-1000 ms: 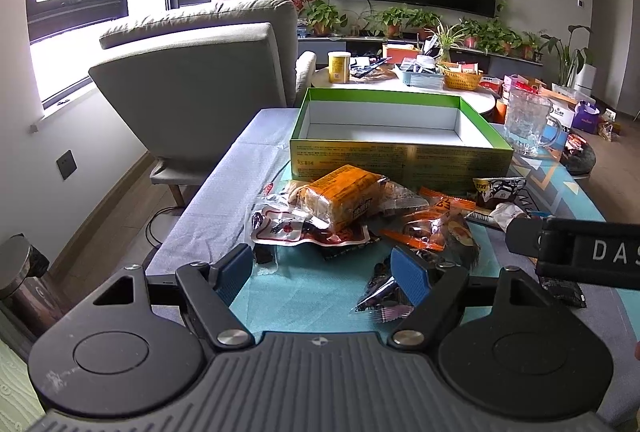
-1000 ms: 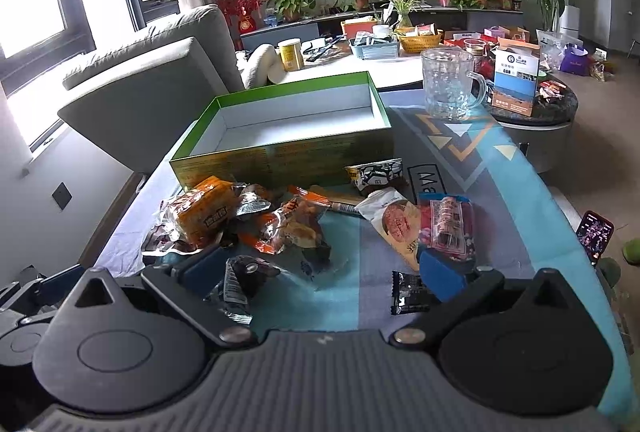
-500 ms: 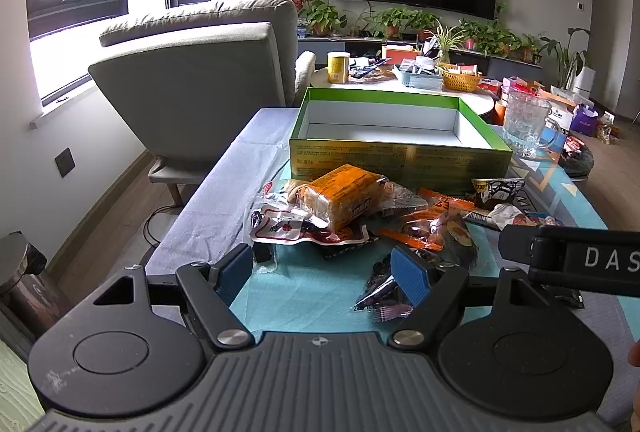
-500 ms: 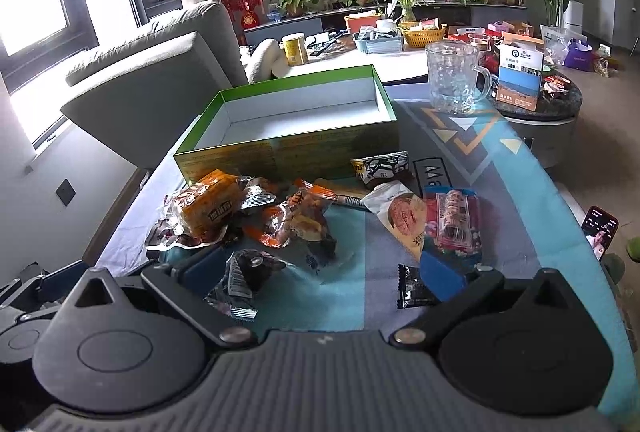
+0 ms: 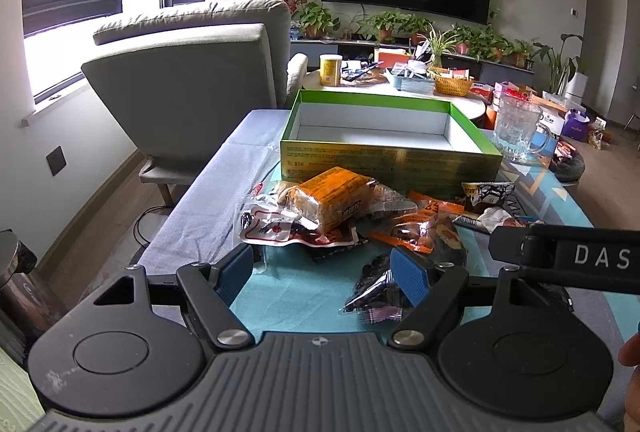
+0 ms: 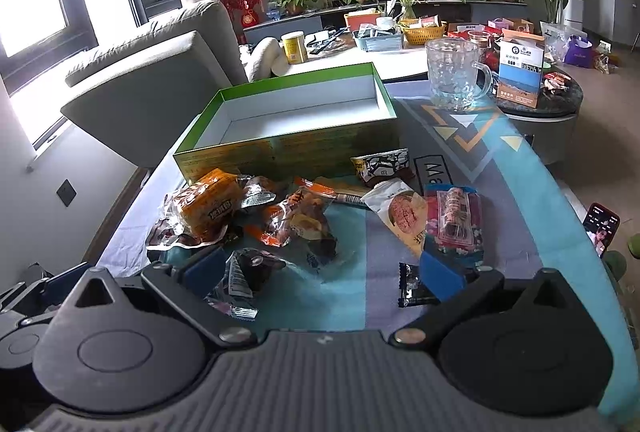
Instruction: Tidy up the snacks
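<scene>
Living room, cloth-covered table (image 6: pixel 400 296): snacks (image 6: pixel 280 220) heaped near an empty green box (image 6: pixel 288 147).
Both the left gripper (image 5: pixel 320 272) and the right gripper (image 6: pixel 320 274) hover wide open and empty; the packets look light, crinkly and slippery, so pinching a sealed edge seems best.

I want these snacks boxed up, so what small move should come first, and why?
Probably lower the open left gripper onto the orange bread packet: the green box just behind it holds nothing yet, and neither gripper grips anything.
</scene>
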Available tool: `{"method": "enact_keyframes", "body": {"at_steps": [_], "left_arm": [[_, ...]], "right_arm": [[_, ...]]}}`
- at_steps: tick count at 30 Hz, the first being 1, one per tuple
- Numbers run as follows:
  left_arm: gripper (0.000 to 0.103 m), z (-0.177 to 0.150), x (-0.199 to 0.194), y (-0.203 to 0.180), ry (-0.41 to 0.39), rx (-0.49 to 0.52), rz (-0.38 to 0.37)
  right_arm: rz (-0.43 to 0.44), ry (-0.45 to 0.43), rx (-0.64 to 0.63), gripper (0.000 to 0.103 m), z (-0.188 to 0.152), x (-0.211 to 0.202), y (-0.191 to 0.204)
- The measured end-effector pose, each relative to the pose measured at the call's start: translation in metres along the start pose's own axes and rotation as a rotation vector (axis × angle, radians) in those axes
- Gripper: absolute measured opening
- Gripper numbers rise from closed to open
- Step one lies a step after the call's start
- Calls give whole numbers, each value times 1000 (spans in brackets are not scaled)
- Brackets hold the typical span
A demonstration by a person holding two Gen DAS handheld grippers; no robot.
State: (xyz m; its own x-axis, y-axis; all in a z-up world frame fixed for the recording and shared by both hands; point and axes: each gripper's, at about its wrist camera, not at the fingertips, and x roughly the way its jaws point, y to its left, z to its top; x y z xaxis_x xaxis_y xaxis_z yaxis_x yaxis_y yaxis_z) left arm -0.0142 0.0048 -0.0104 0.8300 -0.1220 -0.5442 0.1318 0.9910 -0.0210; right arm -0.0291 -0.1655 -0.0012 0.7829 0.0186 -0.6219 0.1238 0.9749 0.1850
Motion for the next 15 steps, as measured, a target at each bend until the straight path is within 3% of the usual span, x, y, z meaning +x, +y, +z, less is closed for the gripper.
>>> {"method": "enact_keyframes", "body": {"at_steps": [5,15], "left_arm": [[74,1,4,-2,12,10,35],[74,2,14,-7,38,31,-3]], "right_arm": [[0,2,3,60,1,1,-1],[1,14,2,60,3,6,-3]]}}
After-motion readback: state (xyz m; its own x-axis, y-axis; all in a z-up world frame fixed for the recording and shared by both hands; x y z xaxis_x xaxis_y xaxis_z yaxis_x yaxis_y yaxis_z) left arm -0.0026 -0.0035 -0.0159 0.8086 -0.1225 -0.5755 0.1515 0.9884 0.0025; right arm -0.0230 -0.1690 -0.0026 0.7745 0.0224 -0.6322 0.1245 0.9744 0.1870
